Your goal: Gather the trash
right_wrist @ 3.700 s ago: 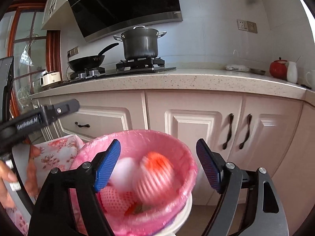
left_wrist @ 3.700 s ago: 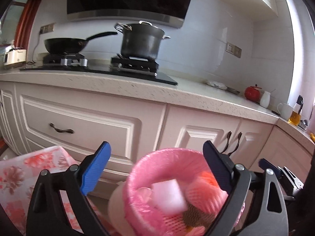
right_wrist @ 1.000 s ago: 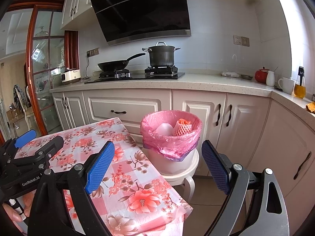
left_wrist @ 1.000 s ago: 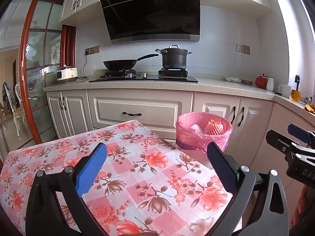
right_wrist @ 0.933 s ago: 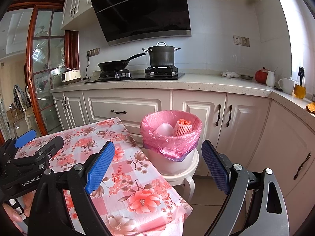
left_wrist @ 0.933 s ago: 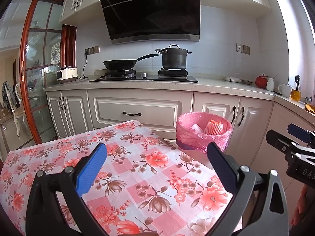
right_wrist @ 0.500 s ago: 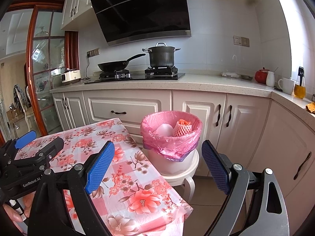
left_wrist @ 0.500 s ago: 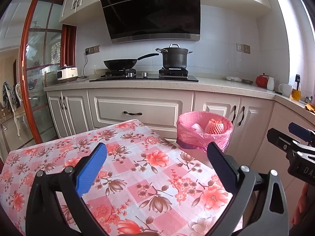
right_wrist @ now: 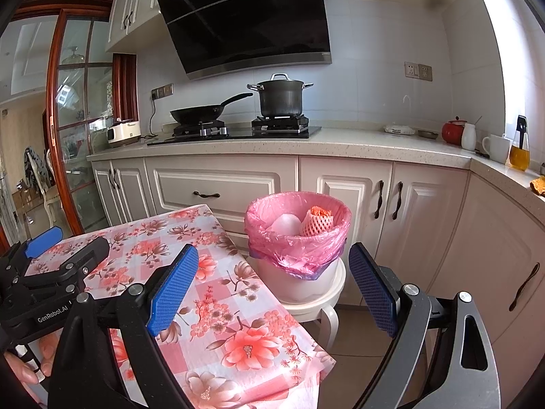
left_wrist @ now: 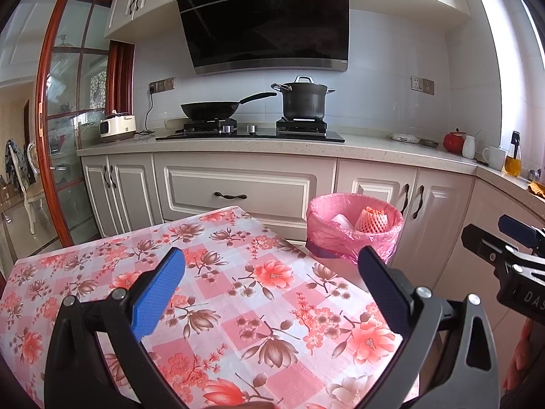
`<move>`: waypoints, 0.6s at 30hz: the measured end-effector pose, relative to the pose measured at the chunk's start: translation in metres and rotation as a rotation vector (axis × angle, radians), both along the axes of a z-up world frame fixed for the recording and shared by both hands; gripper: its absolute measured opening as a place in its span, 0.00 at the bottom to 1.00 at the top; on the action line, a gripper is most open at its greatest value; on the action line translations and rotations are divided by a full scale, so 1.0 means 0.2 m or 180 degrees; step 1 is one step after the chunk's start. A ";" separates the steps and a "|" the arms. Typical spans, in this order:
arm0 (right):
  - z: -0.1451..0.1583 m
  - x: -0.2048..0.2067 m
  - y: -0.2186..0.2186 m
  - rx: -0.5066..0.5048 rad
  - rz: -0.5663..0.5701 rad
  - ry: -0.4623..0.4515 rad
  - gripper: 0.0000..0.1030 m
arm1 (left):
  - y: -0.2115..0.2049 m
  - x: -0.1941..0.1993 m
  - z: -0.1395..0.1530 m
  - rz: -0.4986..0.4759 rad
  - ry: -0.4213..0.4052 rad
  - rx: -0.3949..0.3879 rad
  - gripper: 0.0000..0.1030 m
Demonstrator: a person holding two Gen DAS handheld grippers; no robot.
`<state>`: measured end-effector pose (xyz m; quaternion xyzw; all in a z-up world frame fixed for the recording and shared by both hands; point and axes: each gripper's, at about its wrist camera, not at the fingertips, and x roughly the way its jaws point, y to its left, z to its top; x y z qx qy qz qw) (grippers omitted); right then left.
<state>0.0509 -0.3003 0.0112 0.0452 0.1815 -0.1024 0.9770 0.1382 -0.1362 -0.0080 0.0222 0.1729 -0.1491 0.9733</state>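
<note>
A white bin lined with a pink bag (right_wrist: 296, 238) stands on a small white stool (right_wrist: 316, 300) beside the table's far corner; it also shows in the left wrist view (left_wrist: 352, 228). Inside lie an orange foam fruit net (right_wrist: 316, 221) and a white piece of trash (right_wrist: 284, 225). My left gripper (left_wrist: 272, 289) is open and empty above the floral tablecloth (left_wrist: 211, 293). My right gripper (right_wrist: 272, 286) is open and empty over the table's right edge, short of the bin.
Cream kitchen cabinets (left_wrist: 238, 191) run behind the table, with a wok (left_wrist: 209, 109) and a pot (left_wrist: 303, 100) on the hob. A red pot, cups and an oil bottle (right_wrist: 519, 151) stand on the counter at right. A glass door (left_wrist: 68, 136) is at left.
Since 3.7 s ago both grippers have pulled back from right over the bin to above the table. Over the last second nothing has visibly moved.
</note>
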 end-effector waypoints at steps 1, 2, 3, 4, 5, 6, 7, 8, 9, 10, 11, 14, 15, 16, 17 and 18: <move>0.00 0.00 0.00 -0.0003 0.0003 -0.0016 0.82 | 0.00 0.00 0.00 0.0004 -0.0001 0.0003 0.95; 0.00 0.00 0.00 -0.0004 0.0002 -0.0021 0.82 | 0.00 0.00 0.00 0.0005 -0.0007 0.0006 0.95; -0.01 0.00 0.00 -0.0005 0.0000 -0.0024 0.82 | 0.00 0.00 0.00 0.0003 -0.0008 0.0009 0.95; -0.01 -0.01 0.00 -0.0006 0.0002 -0.0021 0.82 | 0.00 0.00 0.00 -0.0001 -0.0008 0.0012 0.95; -0.01 0.00 0.00 -0.0007 0.0001 -0.0012 0.82 | -0.01 -0.01 0.00 -0.0004 -0.0008 0.0013 0.95; -0.01 0.00 0.00 -0.0006 -0.0001 -0.0013 0.82 | 0.00 -0.01 0.00 -0.0006 -0.0017 0.0013 0.95; -0.01 0.00 0.00 -0.0007 -0.0003 -0.0020 0.82 | 0.00 -0.01 0.00 -0.0006 -0.0027 0.0013 0.95; -0.01 -0.01 0.00 -0.0011 -0.0008 -0.0036 0.82 | 0.00 -0.01 0.00 -0.0006 -0.0038 0.0012 0.95; -0.01 -0.01 0.01 -0.0019 -0.0014 -0.0059 0.82 | 0.00 -0.02 0.00 -0.0007 -0.0043 0.0013 0.95; -0.02 -0.02 0.00 -0.0027 -0.0018 -0.0078 0.82 | 0.00 -0.02 0.00 -0.0009 -0.0047 0.0014 0.95; -0.02 -0.02 0.01 -0.0042 -0.0021 -0.0100 0.82 | 0.00 -0.02 0.00 -0.0016 -0.0052 0.0012 0.95; -0.03 -0.03 0.00 -0.0051 -0.0022 -0.0158 0.82 | 0.00 -0.03 -0.01 -0.0048 -0.0097 -0.0031 0.95; -0.04 -0.04 0.01 -0.0051 -0.0021 -0.0173 0.82 | 0.00 -0.04 -0.01 -0.0060 -0.0133 -0.0040 0.95; -0.04 -0.04 0.01 -0.0054 -0.0017 -0.0177 0.82 | 0.00 -0.06 -0.01 -0.0057 -0.0174 -0.0037 0.95; -0.05 -0.04 0.01 -0.0071 -0.0017 -0.0172 0.82 | 0.00 -0.06 -0.02 -0.0043 -0.0207 -0.0026 0.95; -0.05 -0.04 0.01 -0.0076 -0.0014 -0.0167 0.82 | -0.01 -0.06 -0.02 -0.0037 -0.0223 -0.0019 0.95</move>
